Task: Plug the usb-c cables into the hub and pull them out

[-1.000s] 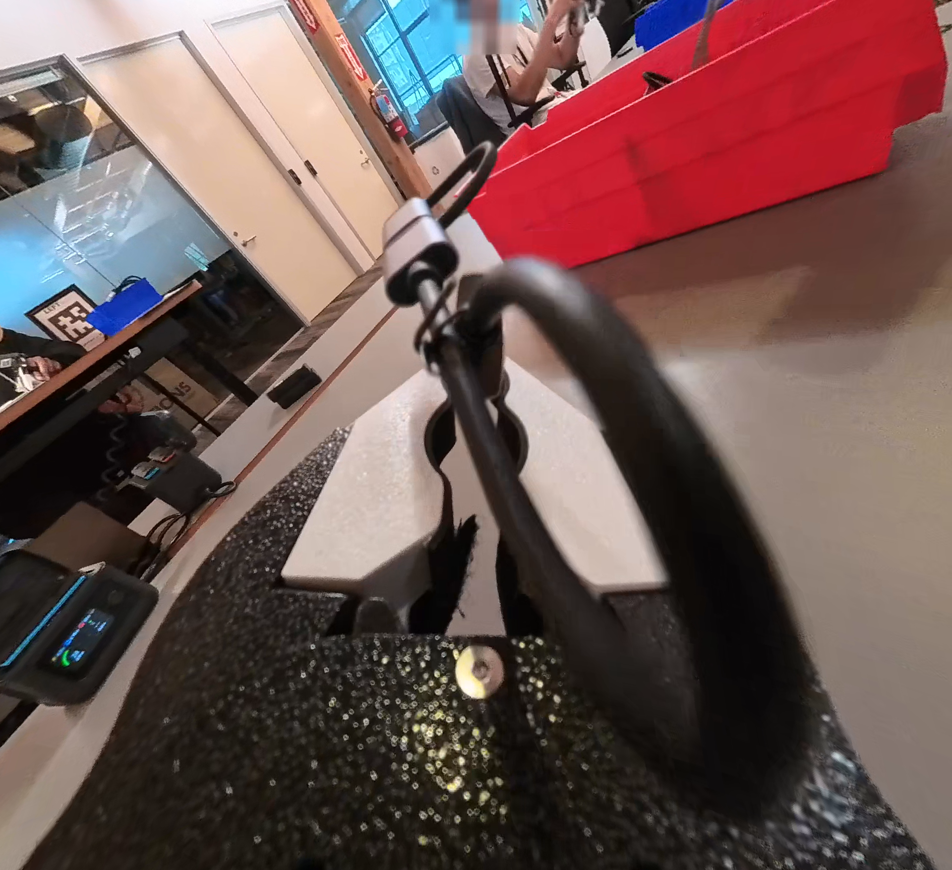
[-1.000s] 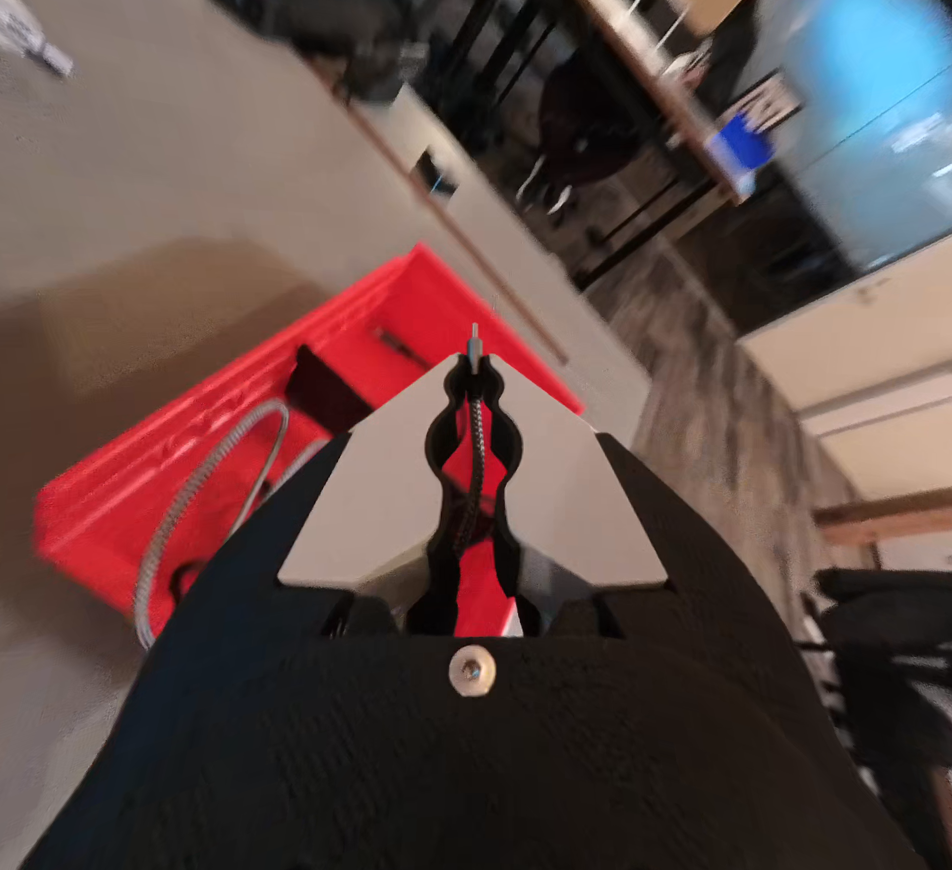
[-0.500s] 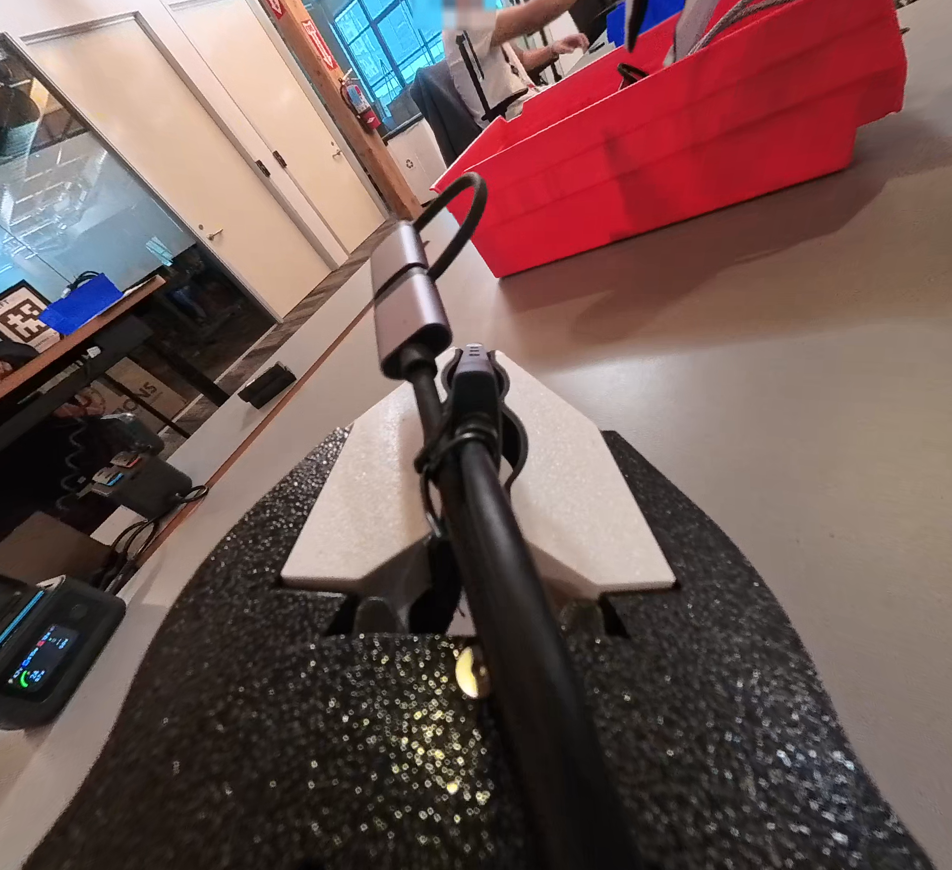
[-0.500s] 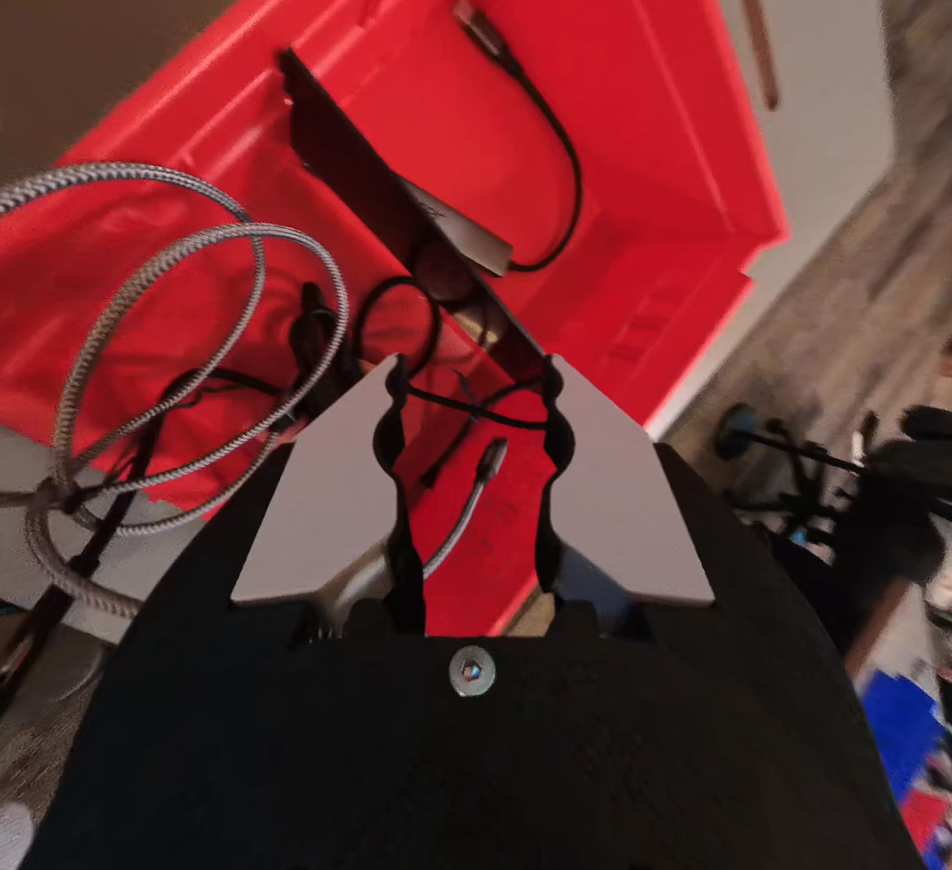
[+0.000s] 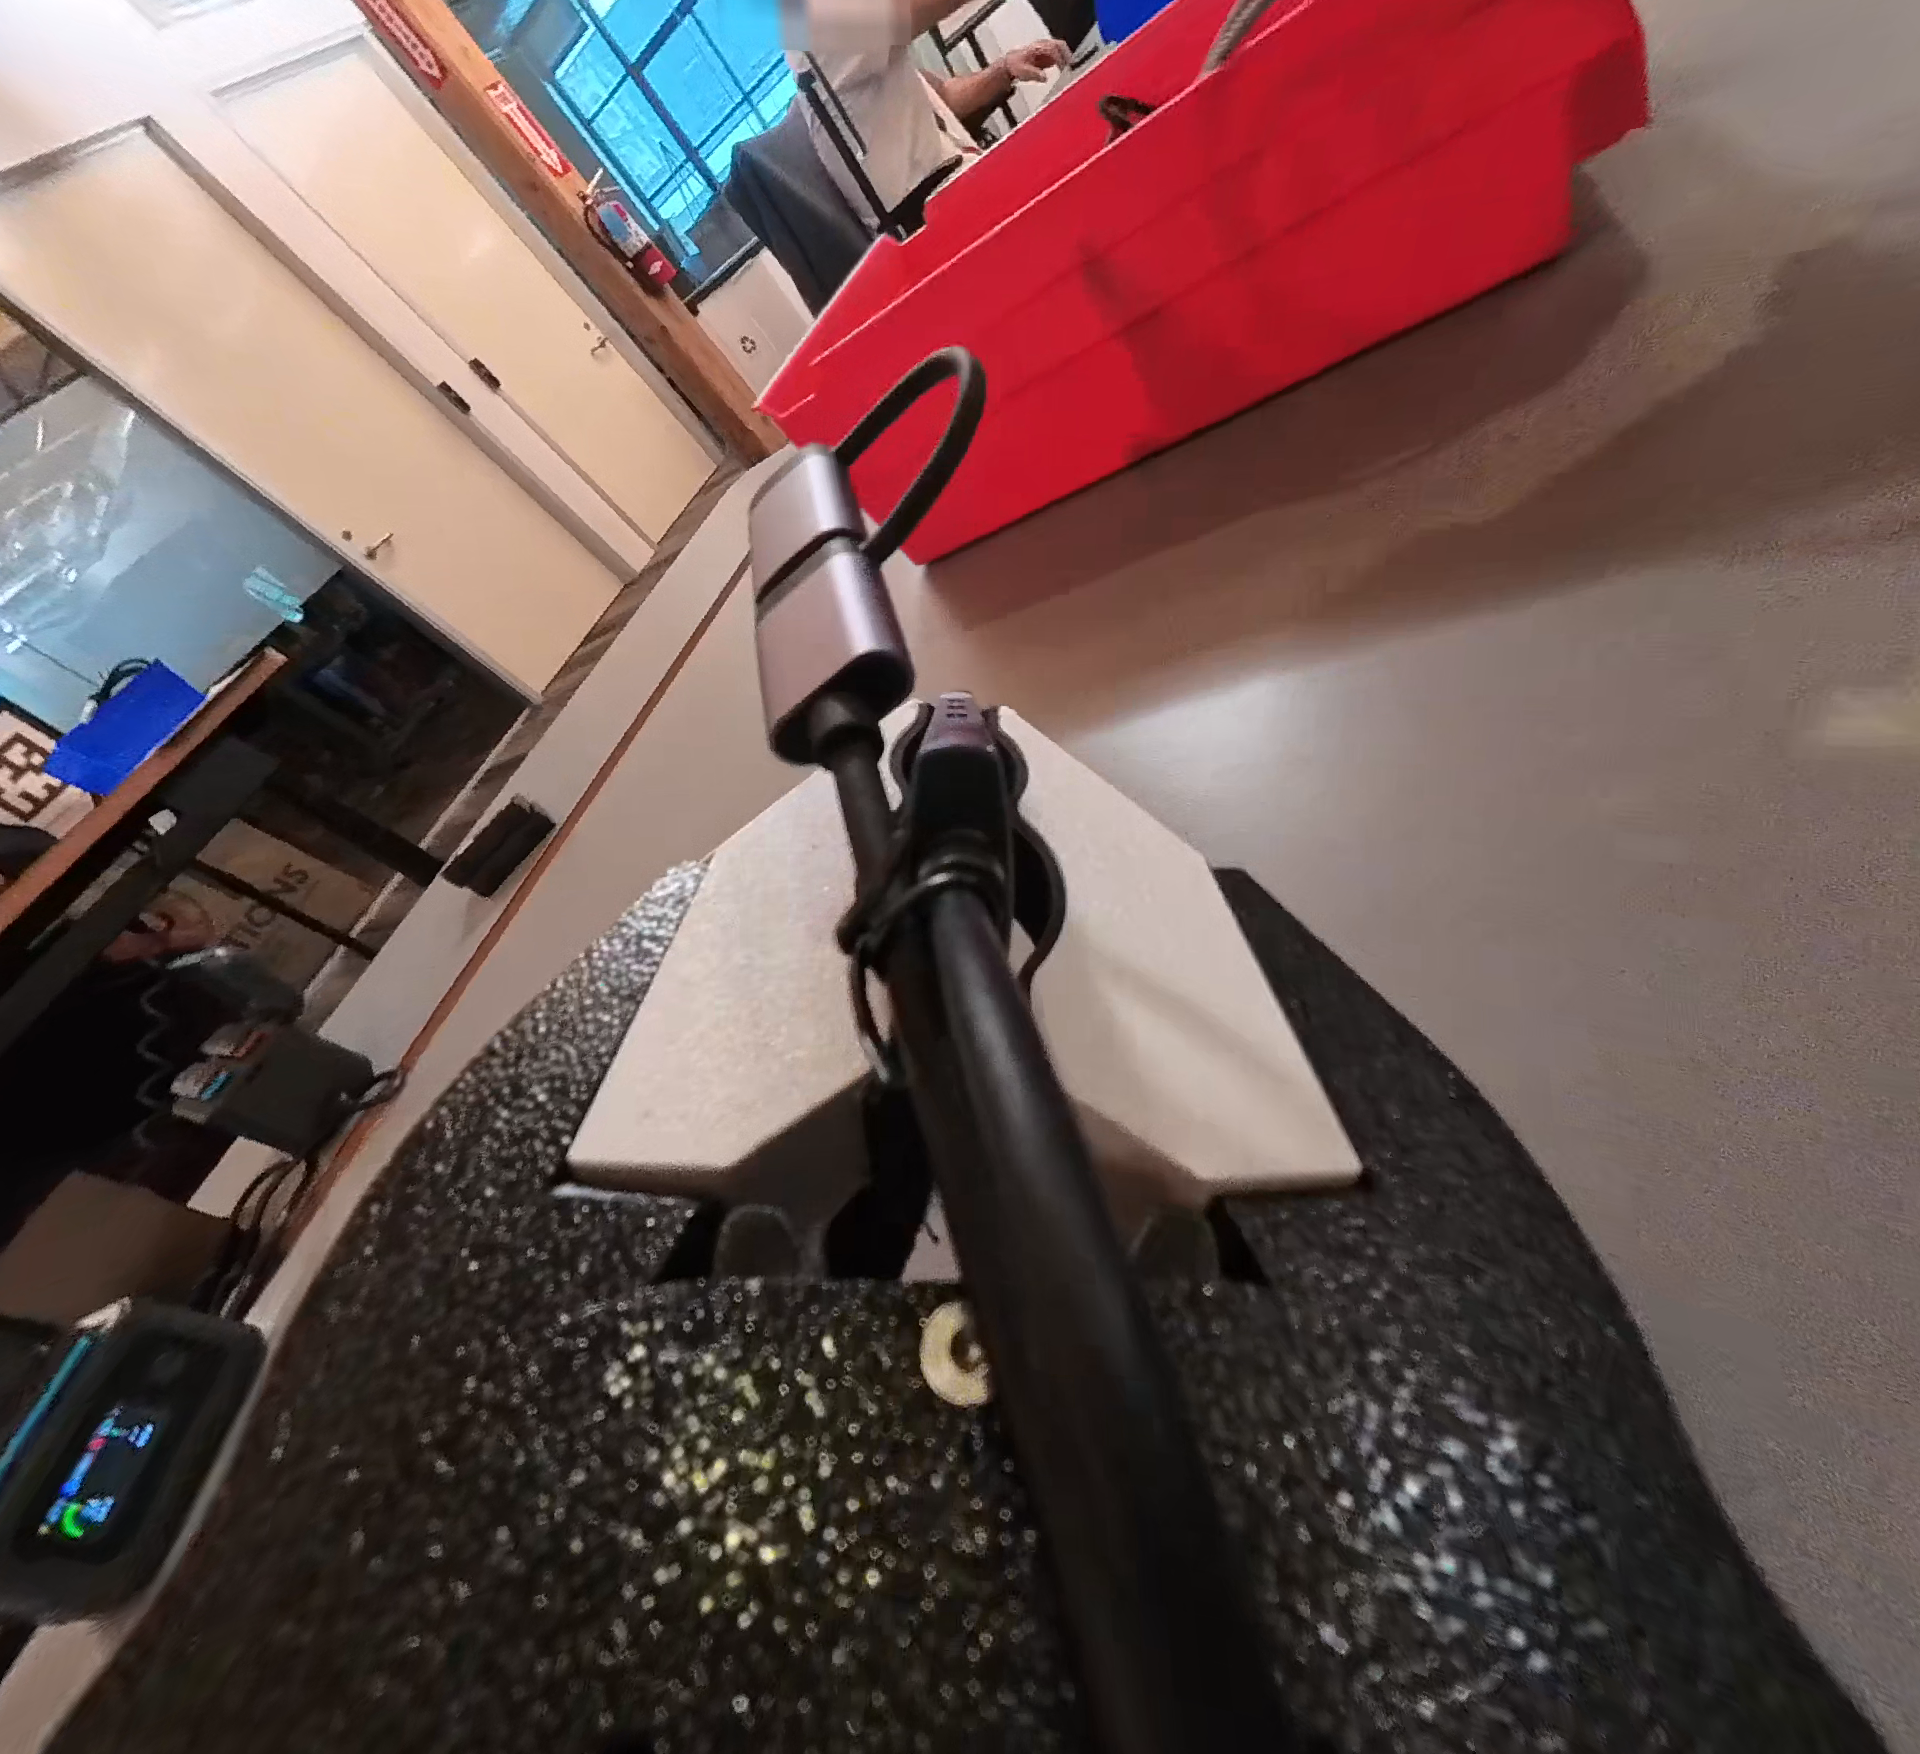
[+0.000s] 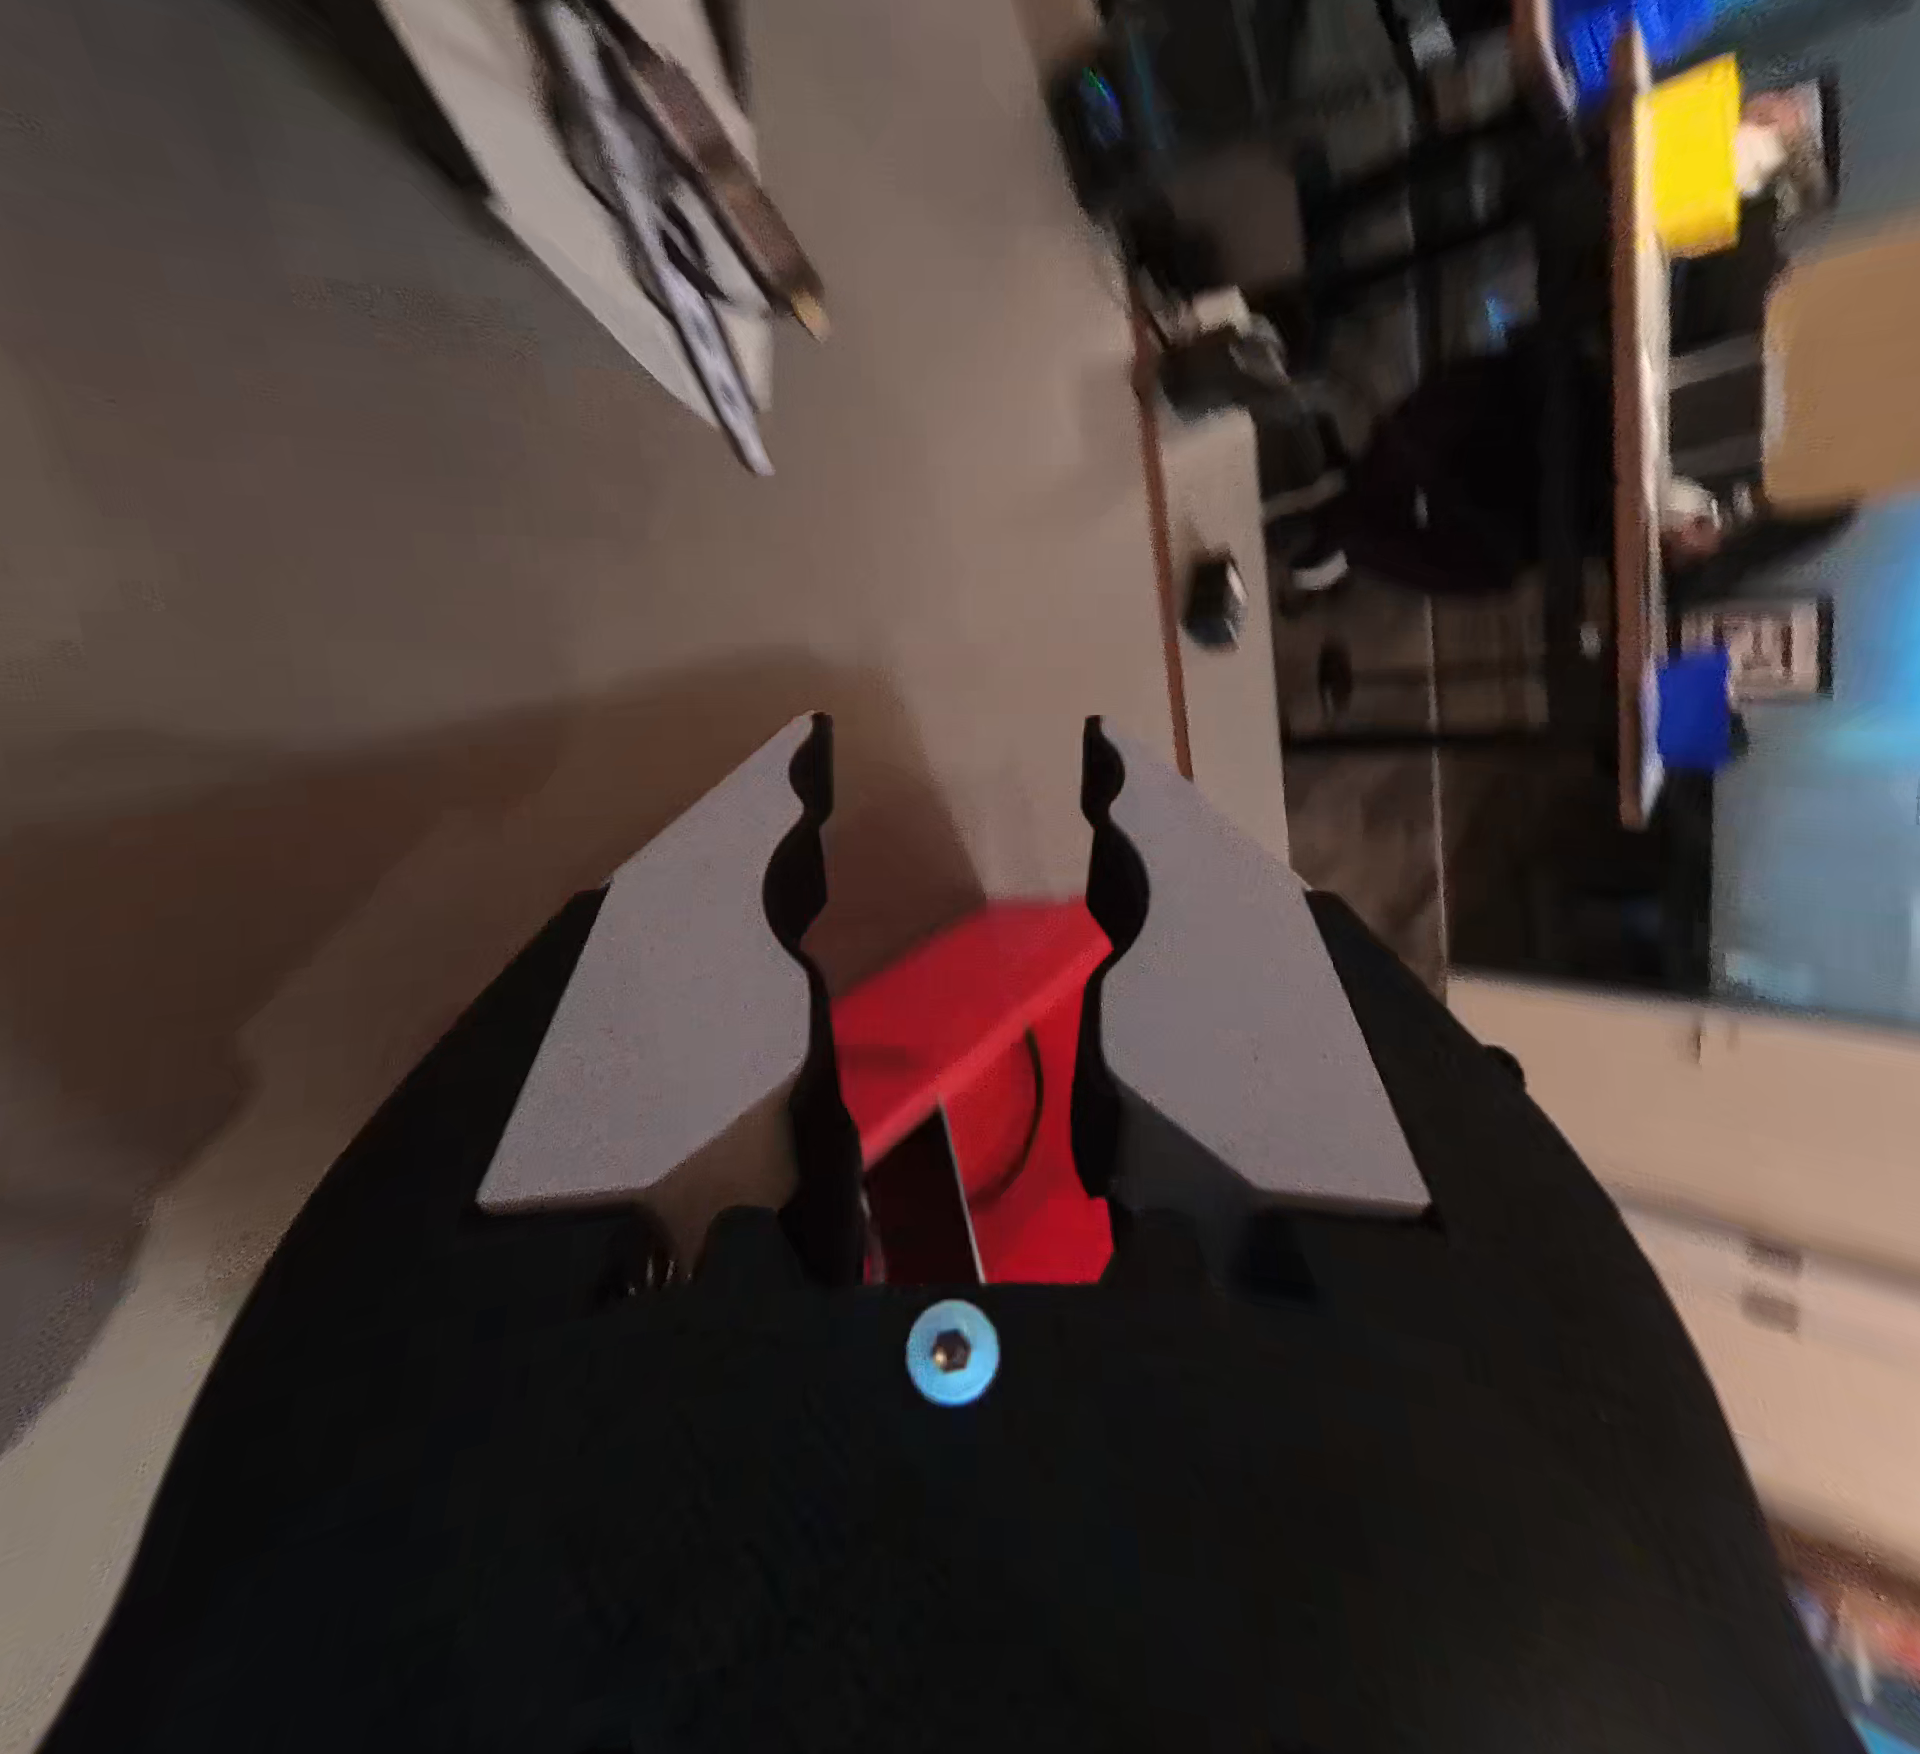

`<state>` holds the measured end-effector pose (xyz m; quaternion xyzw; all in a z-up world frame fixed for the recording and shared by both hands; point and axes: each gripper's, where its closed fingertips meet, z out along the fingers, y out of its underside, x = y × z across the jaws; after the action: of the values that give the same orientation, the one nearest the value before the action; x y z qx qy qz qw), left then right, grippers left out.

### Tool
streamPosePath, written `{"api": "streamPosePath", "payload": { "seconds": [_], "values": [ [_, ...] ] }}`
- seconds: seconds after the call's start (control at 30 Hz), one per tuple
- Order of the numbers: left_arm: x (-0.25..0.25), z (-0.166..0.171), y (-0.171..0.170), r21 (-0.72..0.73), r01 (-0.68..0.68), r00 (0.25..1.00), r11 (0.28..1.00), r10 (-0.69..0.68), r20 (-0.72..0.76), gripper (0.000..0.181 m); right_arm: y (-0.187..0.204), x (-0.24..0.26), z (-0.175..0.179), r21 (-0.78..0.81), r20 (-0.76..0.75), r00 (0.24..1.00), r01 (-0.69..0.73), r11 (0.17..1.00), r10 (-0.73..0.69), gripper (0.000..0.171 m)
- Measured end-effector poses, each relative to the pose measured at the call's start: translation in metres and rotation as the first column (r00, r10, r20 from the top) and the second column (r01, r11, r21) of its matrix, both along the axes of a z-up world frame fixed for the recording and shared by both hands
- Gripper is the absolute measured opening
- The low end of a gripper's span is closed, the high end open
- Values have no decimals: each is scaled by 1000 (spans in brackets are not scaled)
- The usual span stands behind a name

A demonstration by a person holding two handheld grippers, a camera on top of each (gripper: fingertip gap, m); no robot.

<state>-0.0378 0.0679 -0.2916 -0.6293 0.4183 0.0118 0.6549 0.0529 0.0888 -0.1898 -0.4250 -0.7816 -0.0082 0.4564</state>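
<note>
Left claw [image 5: 961, 748] clamps black cable [image 5: 1023, 1133]; right claw [image 6: 956, 769] gapes (blurred view).

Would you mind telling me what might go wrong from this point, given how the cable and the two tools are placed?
1. The left tool pinches only the black cable near its plug, with the grey adapter hanging loose beside it; the dangling parts may swing and spoil alignment.
2. The right tool is open, empty and motion-blurred above the red bin, so it may snag cables there.
</note>
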Motion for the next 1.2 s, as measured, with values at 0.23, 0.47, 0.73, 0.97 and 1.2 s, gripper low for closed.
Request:
{"api": "streamPosePath", "payload": {
  "seconds": [0.23,0.47,0.73,0.97,1.2],
  "values": [
    [18,-10,-11,36,47,992,998,-43,-123,6,-54,-70,-65,54,79,962,-266,963,261,45],
    [27,-14,-15,27,85,988,996,-81,-133,5,-64,-90,-87,202,115,933,-359,911,342,41],
    [38,-23,-22,22,133,973,991,-127,-192,6,-96,-102,-89,206,63,876,-481,852,478,24],
    [35,-14,-20,47,120,985,992,-113,-130,11,-99,-97,-88,210,41,867,-493,844,496,15],
    [10,13,-5,107,-13,997,994,5,72,54,-65,-70,-39,218,-94,920,-355,909,381,14]
  ]
}}
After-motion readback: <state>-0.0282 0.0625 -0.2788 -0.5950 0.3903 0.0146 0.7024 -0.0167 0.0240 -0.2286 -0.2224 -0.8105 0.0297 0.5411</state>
